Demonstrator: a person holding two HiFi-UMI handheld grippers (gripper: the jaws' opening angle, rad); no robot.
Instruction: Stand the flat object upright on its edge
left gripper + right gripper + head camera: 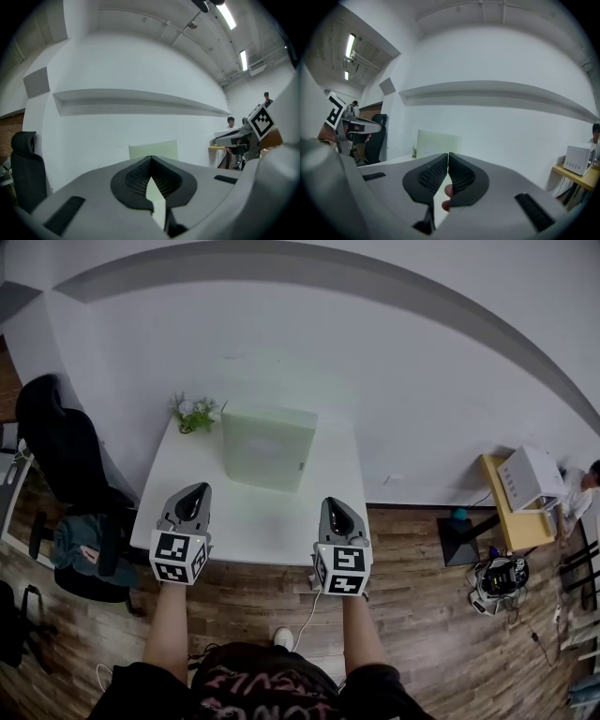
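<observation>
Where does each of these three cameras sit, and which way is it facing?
Head view: on the person's head, facing steeply down at the white table, pale green board, forearms, left gripper and right gripper.
Left gripper view: on the left gripper, facing along its shut jaws toward the board; right gripper at right.
Right gripper view: on the right gripper, facing along its shut jaws toward the board; left gripper at left.
Shared: all three see the board.

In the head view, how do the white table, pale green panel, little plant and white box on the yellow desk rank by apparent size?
1. white table
2. pale green panel
3. white box
4. little plant
The last two look close, and the box sits farther off at the picture's edge, so their order is unsure.
</observation>
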